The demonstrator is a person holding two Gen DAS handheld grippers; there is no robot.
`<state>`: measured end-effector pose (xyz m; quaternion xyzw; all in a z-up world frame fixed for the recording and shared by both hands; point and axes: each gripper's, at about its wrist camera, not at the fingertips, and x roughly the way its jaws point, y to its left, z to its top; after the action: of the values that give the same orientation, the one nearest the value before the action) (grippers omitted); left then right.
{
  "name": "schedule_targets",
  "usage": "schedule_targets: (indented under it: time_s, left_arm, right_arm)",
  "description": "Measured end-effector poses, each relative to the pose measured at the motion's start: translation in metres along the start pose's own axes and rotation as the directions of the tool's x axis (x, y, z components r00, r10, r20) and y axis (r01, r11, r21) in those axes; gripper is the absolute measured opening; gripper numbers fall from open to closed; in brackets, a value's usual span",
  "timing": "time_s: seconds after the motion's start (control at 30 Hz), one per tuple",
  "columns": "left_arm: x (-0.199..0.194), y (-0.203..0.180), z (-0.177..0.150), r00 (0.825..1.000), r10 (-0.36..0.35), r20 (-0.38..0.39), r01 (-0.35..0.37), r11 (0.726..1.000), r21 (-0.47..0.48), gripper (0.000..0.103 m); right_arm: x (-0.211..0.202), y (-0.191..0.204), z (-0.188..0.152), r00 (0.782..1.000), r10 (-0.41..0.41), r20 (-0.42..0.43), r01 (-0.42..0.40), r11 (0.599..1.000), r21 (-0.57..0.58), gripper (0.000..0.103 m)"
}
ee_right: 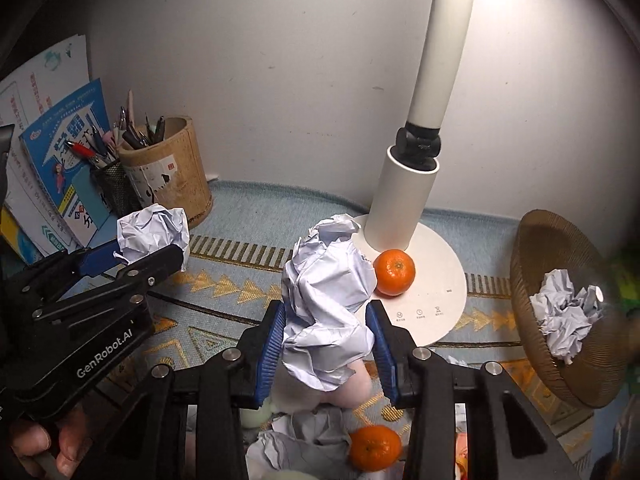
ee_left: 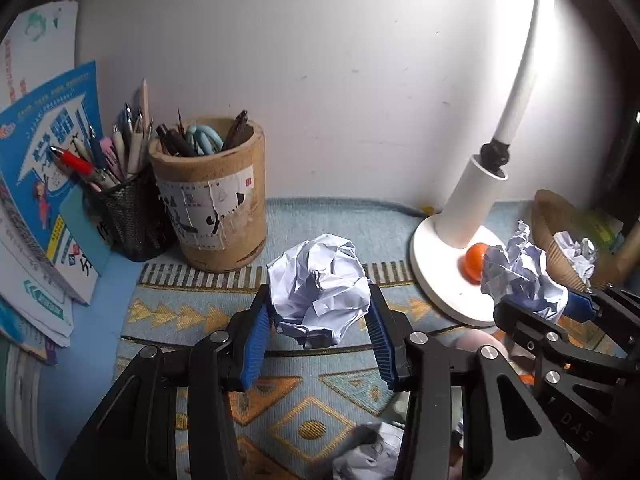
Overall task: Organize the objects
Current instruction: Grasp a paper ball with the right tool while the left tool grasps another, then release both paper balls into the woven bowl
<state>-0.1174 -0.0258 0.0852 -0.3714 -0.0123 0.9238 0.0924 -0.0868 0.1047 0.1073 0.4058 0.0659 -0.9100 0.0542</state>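
My left gripper (ee_left: 318, 316) is shut on a crumpled white paper ball (ee_left: 320, 284) and holds it above the patterned mat; the same ball shows in the right wrist view (ee_right: 154, 232). My right gripper (ee_right: 328, 328) is shut on a second crumpled paper ball (ee_right: 328, 304), also seen in the left wrist view (ee_left: 520, 276). A brown woven basket (ee_right: 532, 248) at the right holds another paper wad (ee_right: 566, 312). One orange (ee_right: 394, 272) rests on the lamp base; another orange (ee_right: 374, 448) lies below the right gripper beside more crumpled paper (ee_right: 304, 444).
A white desk lamp (ee_right: 404, 208) stands at the back right. A bamboo pen holder (ee_left: 212, 196), a black mesh pen cup (ee_left: 128, 216) and leaning blue books (ee_left: 44, 160) fill the back left. A patterned blue mat (ee_left: 224, 312) covers the desk.
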Motion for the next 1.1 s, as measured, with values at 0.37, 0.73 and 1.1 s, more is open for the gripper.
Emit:
schedule_targets:
  time_s: [0.37,0.73,1.1]
  left_arm:
    - [-0.063,-0.059,-0.014,0.993,-0.1,0.057,0.095,0.993,0.076,0.042]
    - [-0.046,-0.183,0.007,0.954,-0.294,-0.06,0.3,0.941,0.159,0.042]
    - [0.014,-0.276,0.023,0.923,-0.363,-0.128,0.382,0.903,0.195,0.043]
  right_arm:
    - [-0.06,-0.051,-0.039,0.999,-0.027,0.019,0.025,0.997,0.077,0.041]
    - [-0.101,-0.22,-0.073,0.99,-0.135,0.035,0.113,0.922,0.372,0.041]
    - [-0.067,-0.293,-0.061,0.993,-0.121,0.015,0.101,0.887,0.45,0.042]
